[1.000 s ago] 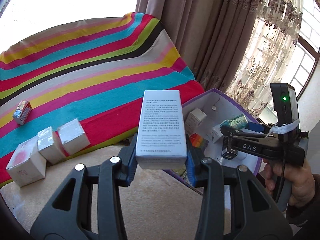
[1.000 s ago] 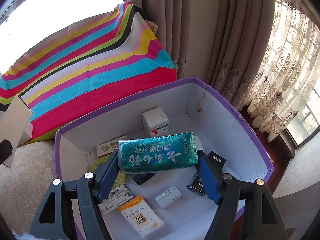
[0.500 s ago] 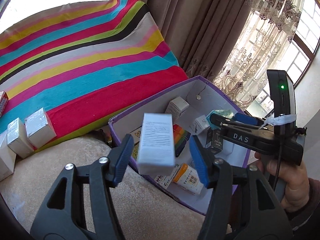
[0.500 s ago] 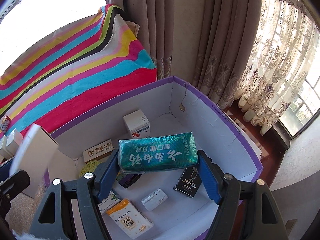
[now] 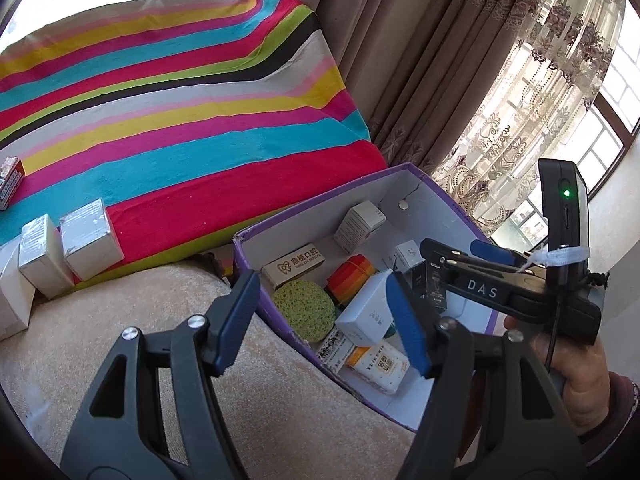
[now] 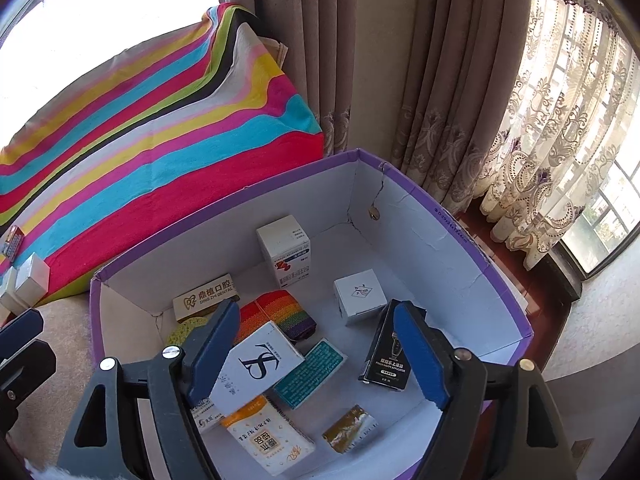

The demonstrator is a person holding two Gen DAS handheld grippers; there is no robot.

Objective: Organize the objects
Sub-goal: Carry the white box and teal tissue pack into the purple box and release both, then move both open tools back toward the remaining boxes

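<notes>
Over the near-left corner of the purple box [image 6: 460, 236], both tools hang tilted downward with nothing between their blue pads: the left gripper [image 5: 320, 320] and the right gripper [image 6: 316, 354] are each opening, having let go so their loads fall inside. The white box [image 6: 260, 364] lies slanted on other packets near the front edge, with the teal packet [image 6: 310, 372] flat just beside it. More white boxes [image 5: 90, 238] wait outside on the striped cloth [image 5: 180, 120], likely next.
</notes>
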